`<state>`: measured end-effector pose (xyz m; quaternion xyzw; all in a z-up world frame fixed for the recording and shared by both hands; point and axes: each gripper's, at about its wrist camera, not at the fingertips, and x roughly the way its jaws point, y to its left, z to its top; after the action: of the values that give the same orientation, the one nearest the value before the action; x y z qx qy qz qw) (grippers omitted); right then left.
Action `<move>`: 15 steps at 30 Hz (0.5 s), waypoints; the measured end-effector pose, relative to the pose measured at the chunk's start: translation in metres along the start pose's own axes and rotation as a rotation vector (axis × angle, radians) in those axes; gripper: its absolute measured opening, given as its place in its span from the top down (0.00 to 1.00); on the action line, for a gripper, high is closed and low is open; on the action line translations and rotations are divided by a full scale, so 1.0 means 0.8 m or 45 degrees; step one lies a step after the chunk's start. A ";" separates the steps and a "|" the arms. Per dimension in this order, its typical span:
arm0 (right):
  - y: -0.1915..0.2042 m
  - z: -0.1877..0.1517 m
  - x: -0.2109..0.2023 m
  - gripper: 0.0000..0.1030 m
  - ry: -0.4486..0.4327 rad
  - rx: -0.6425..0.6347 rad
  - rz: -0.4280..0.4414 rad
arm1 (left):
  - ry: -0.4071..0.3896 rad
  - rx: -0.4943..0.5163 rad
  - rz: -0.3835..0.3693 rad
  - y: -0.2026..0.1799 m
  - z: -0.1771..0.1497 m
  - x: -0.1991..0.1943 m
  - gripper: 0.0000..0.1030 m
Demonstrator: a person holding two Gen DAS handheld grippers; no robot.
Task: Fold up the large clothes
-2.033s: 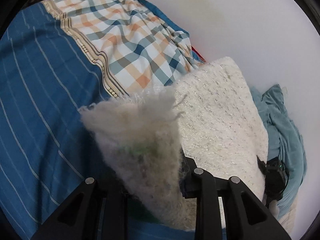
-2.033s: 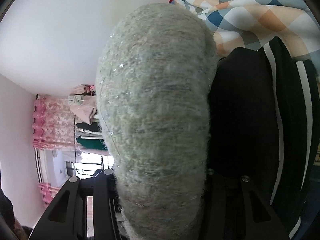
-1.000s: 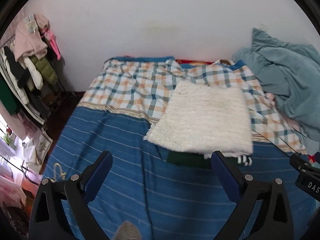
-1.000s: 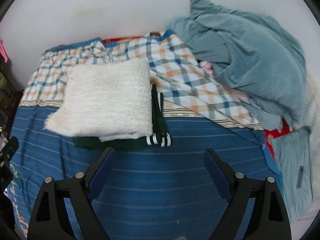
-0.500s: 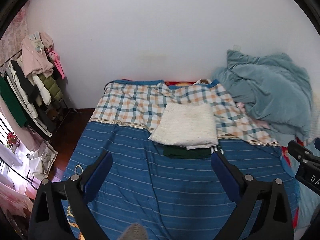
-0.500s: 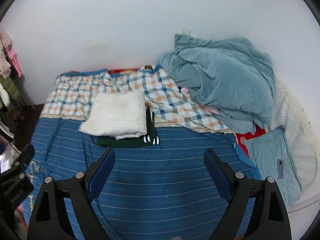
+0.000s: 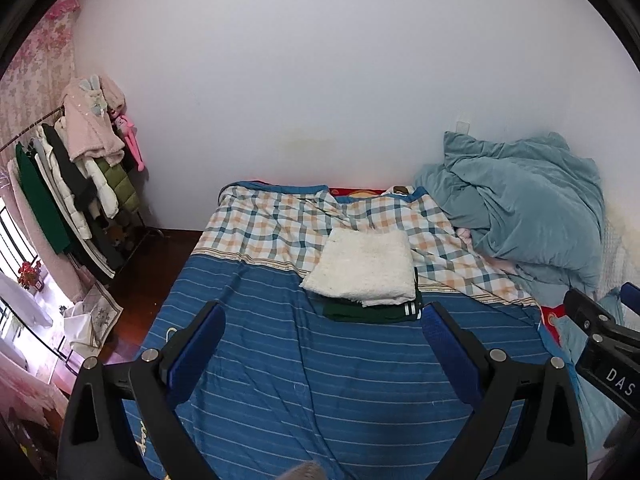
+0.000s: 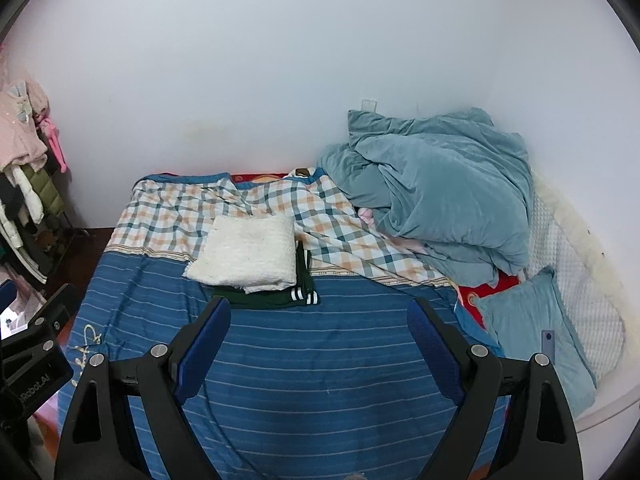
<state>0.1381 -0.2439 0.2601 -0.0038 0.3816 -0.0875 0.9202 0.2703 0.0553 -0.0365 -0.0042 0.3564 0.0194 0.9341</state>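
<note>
A folded fluffy white sweater [image 7: 362, 268] lies on top of a folded dark green garment with white stripes [image 7: 372, 312], stacked mid-bed on the blue striped sheet [image 7: 320, 380]. The stack also shows in the right wrist view: the sweater [image 8: 246, 256] on the green garment [image 8: 280, 298]. My left gripper [image 7: 320, 328] is open and empty, held well back from the stack above the near half of the bed. My right gripper [image 8: 318, 320] is open and empty, also held back.
A rumpled teal duvet [image 8: 440, 196] is heaped at the bed's far right, with a teal pillow [image 8: 532, 332] nearer. A checked sheet [image 7: 280, 224] covers the far end. A clothes rack with hanging coats [image 7: 68, 184] stands at the left by the wall.
Both grippers let go of the white sweater, which now lies folded on the green garment, and both have pulled far back from the stack with jaws open.
</note>
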 end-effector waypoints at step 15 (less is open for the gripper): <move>-0.017 -0.009 -0.055 0.05 -0.060 -0.012 0.000 | -0.030 0.004 0.023 -0.006 -0.012 -0.040 0.01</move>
<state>0.1001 -0.2500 0.2865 -0.0102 0.3604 -0.0856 0.9288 0.2404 0.0495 -0.0220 0.0006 0.3456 0.0273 0.9380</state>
